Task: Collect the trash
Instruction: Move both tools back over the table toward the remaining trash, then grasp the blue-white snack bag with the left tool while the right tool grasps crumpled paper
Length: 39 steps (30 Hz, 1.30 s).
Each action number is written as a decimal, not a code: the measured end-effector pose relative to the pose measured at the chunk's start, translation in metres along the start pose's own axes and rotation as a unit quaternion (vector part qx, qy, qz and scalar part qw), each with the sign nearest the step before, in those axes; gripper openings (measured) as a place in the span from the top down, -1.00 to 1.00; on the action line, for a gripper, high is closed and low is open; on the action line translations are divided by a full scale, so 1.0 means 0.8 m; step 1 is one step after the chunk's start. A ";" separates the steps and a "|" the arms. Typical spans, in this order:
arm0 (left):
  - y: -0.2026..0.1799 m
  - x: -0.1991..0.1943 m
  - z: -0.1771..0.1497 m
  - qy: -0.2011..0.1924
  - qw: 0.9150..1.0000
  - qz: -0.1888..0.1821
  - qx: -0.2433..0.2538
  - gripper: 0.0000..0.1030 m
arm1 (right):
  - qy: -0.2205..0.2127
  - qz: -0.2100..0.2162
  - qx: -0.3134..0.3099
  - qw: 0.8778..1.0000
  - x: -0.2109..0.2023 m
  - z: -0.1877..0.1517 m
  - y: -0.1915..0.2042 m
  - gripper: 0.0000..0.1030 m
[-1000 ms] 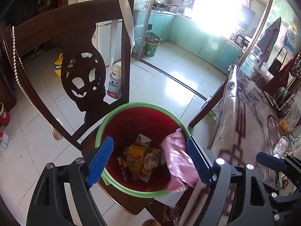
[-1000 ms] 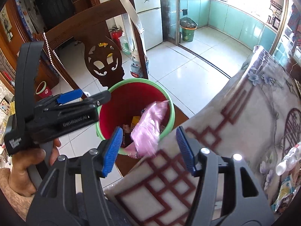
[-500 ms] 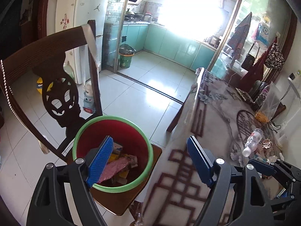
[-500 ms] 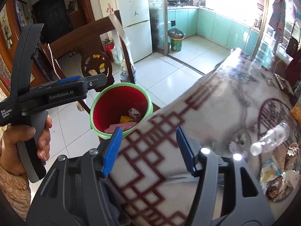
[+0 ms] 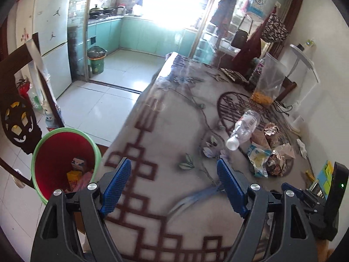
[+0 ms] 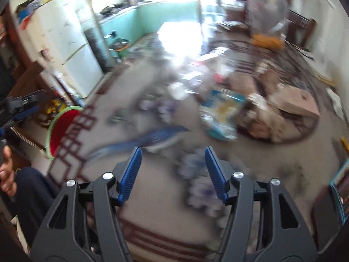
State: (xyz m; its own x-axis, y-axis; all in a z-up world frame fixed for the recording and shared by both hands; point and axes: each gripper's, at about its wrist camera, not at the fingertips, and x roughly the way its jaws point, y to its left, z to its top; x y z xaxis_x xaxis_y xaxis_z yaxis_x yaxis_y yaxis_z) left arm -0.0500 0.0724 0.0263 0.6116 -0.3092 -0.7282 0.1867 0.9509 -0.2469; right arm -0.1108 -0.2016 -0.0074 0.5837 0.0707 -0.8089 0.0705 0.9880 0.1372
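Note:
A red bin with a green rim (image 5: pixel 65 163) stands on a chair left of the table and holds several wrappers; it also shows in the right wrist view (image 6: pixel 63 131). On the patterned tablecloth (image 5: pixel 174 131) lie an empty plastic bottle (image 5: pixel 244 128), a blue-and-yellow wrapper (image 5: pixel 259 159) and crumpled foil and paper trash (image 5: pixel 277 146). My left gripper (image 5: pixel 174 185) is open and empty above the table's near edge. My right gripper (image 6: pixel 173 174) is open and empty over the table, short of the blurred trash pile (image 6: pixel 272 113).
A dark wooden chair back (image 5: pixel 19 100) rises behind the bin. A clear bag with yellow contents (image 5: pixel 268 83) stands at the table's far side. A phone-like black device (image 5: pixel 333 196) sits at the right edge. A white fridge (image 5: pixel 52 43) and tiled floor lie beyond.
The pink bag dropped from my left gripper into the bin. Both grippers have swung right, away from the bin and over the table toward the trash pile; the right view is motion-blurred.

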 end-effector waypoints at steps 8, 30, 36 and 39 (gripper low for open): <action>-0.052 0.026 -0.019 0.036 0.999 -0.019 0.036 -0.49 | -0.013 -0.055 0.007 0.998 0.012 0.028 -0.101 -0.13; -0.215 0.114 -0.046 0.103 0.985 -0.071 0.117 -0.47 | 0.051 0.006 0.079 0.996 0.079 0.058 -0.182 0.01; -0.255 0.136 -0.043 0.105 0.984 -0.073 0.126 -0.47 | 0.025 0.045 0.111 0.992 0.058 0.062 -0.194 0.20; -0.267 0.152 -0.041 0.111 0.984 -0.064 0.126 -0.47 | -0.008 0.044 0.129 0.991 0.038 0.066 -0.206 0.20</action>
State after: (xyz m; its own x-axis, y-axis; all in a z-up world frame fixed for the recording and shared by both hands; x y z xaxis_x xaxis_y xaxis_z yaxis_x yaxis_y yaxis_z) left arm -0.0412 -0.1687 -0.0305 0.3927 -0.3955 -0.8303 0.4538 0.8686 -0.1992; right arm -0.0618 -0.3697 -0.0245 0.6089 0.1517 -0.7786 0.2223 0.9096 0.3511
